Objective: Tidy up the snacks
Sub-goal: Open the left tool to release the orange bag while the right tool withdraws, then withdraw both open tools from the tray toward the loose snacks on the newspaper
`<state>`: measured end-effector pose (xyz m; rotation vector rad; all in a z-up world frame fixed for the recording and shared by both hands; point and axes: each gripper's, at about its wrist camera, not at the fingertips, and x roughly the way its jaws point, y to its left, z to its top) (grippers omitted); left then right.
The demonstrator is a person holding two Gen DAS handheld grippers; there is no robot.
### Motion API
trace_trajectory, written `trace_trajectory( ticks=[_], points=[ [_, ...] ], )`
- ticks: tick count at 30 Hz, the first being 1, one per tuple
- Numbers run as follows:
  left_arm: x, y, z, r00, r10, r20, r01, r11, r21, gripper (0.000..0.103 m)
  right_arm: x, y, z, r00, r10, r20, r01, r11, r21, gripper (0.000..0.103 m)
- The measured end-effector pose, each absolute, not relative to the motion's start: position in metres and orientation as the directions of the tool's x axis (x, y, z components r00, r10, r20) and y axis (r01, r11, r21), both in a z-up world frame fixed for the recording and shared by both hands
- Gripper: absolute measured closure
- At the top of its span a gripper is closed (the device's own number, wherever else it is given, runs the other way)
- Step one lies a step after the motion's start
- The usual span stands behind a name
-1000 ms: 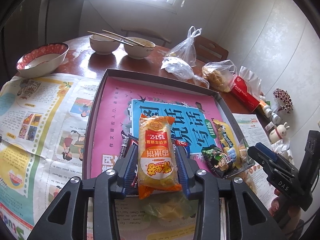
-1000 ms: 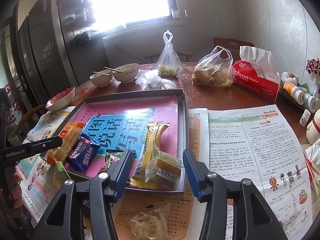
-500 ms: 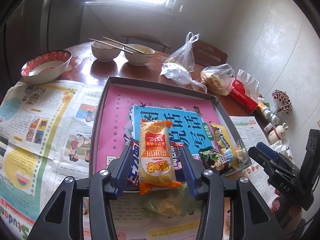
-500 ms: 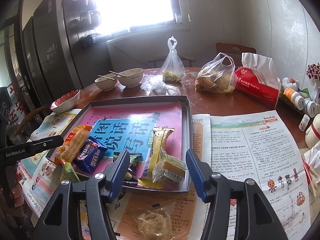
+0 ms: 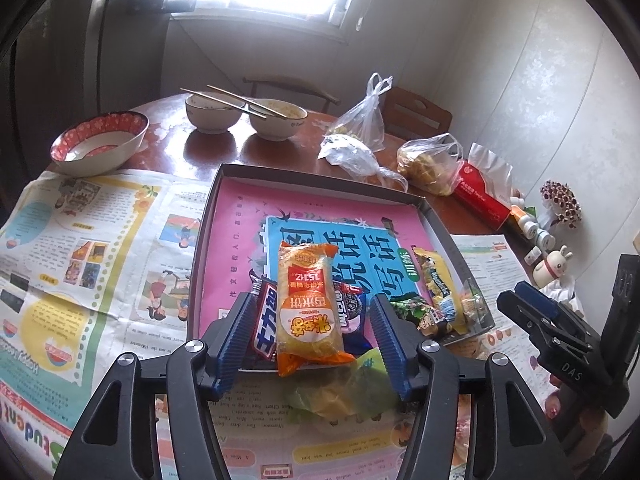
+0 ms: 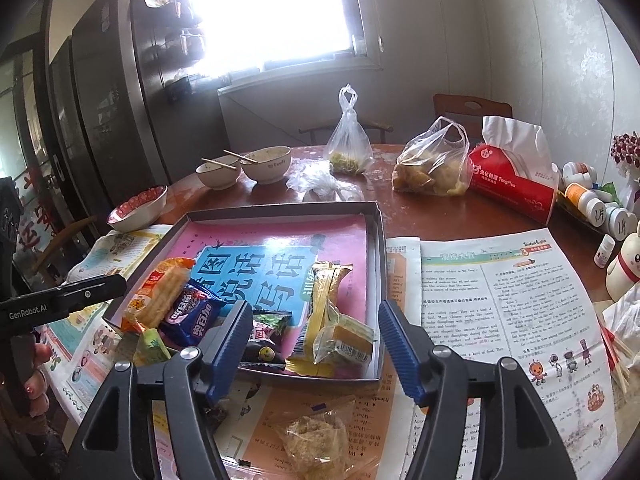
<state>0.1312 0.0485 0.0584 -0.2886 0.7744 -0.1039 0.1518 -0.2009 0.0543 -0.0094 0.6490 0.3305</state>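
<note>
A shallow grey tray [image 5: 224, 216] lined with pink and blue printed sheets fills the middle of the left wrist view, resting on newspaper spread over a round wooden counter [image 5: 224, 152].

Low in the frame, the left hand-held gripper [image 5: 312, 336] has its jaws spread wide around an orange rice-cracker packet [image 5: 309, 304] without touching it. The packet lies over a red bar wrapper [image 5: 265, 326] and a purple cookie packet [image 5: 352, 314] at the tray's near edge.

In the right wrist view, the right hand-held gripper [image 6: 312, 340] is also wide open and empty, above a small wrapped cake [image 6: 346, 342] and a long yellow packet [image 6: 326, 292] in the tray's lower right corner.

Most snacks appear gathered in the tray. Two remain outside on the newspaper: a yellow-green packet [image 5: 340, 394] and a clear bag of brown crumbly snack [image 6: 316, 438].
</note>
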Motion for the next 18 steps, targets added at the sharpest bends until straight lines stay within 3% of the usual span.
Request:
trace_trajectory(
  ticks=[18],
  points=[
    [0.112, 0.039, 0.074, 0.724, -0.217, -0.655, 0.028, 0.958, -0.287, 0.035, 0.126, -0.194, 0.072, 0.757, 0.335, -0.561, -0.355, 0.932, 0.077, 0.032]
  ],
)
